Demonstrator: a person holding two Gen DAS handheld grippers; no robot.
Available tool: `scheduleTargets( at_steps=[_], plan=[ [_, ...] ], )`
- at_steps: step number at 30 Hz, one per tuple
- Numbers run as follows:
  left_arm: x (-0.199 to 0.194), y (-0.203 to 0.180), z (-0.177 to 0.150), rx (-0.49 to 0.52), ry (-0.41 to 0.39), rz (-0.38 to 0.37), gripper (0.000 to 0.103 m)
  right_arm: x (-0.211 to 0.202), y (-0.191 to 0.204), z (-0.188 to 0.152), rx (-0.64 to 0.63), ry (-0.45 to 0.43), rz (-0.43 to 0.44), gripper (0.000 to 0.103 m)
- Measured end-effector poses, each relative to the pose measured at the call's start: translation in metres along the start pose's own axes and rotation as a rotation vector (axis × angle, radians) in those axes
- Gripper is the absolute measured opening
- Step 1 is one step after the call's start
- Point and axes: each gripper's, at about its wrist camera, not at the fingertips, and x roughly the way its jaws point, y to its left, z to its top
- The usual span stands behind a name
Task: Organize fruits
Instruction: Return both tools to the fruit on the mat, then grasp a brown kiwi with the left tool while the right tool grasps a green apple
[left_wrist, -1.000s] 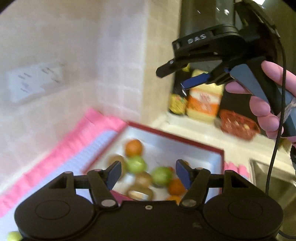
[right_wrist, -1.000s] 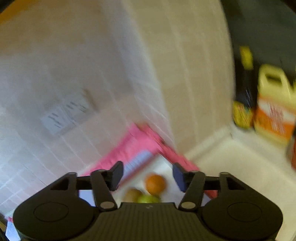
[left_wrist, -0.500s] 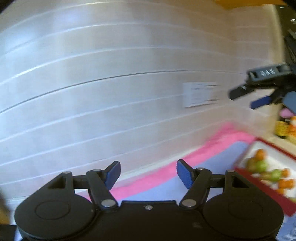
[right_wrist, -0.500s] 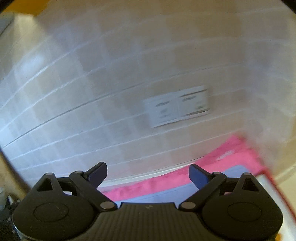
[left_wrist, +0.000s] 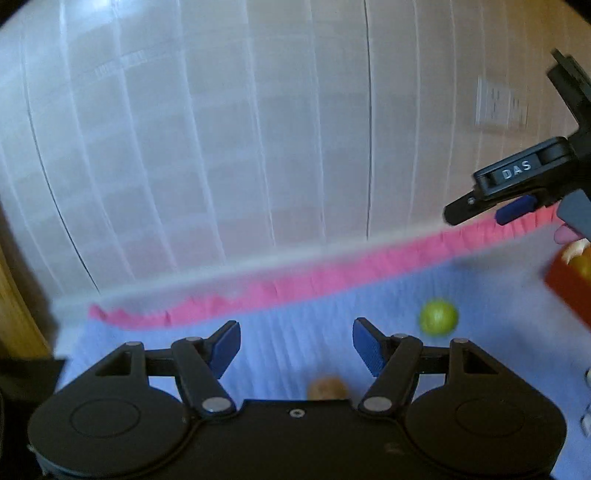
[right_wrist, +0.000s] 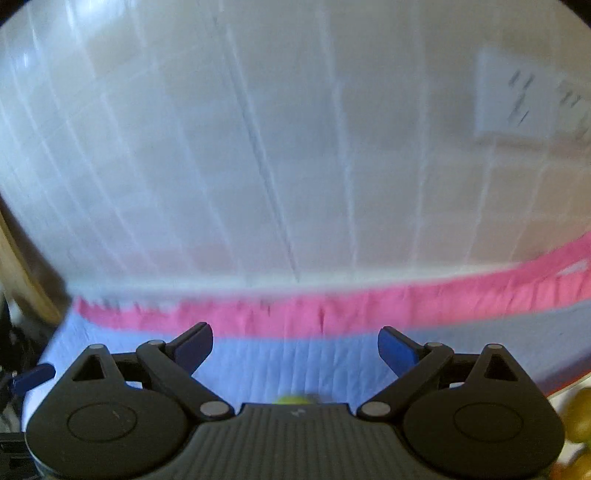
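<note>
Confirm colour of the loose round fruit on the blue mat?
Yellow-green fruit, clearest in the left wrist view, lying on the blue mat.

Ahead of the left tongs (left_wrist: 294, 349), spread wide with nothing between them, open blue mat (left_wrist: 303, 317) runs to 12 o'clock, where the tiled wall (left_wrist: 221, 147) blocks passage. A green fruit (left_wrist: 438, 317) sits loose at 2 o'clock, a brown fruit (left_wrist: 327, 387) near 6, the red box (left_wrist: 569, 288) at 3. The right tongs (left_wrist: 491, 210) hang above at 2 o'clock.
</note>
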Motion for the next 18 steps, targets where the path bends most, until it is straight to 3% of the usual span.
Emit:
scheduleTargets(
  at_steps=[7, 11, 15, 18],
  plan=[
    [0.051, -0.011, -0.031, 0.003, 0.156, 0.007, 0.08, 0.063, 0.006, -0.042, -0.057, 0.175, 0.006, 0.089],
    [0.063, -0.017, -0.041, 0.021, 0.225, -0.016, 0.08, 0.081, 0.005, -0.049, -0.066, 0.202, -0.02, 0.089],
    [0.076, -0.01, -0.046, -0.057, 0.256, -0.077, 0.08, 0.093, 0.001, -0.052, -0.075, 0.221, -0.023, 0.084],
    [0.08, -0.008, -0.048, -0.082, 0.264, -0.066, 0.08, 0.095, 0.003, -0.055, -0.076, 0.222, -0.021, 0.084]
  ],
)
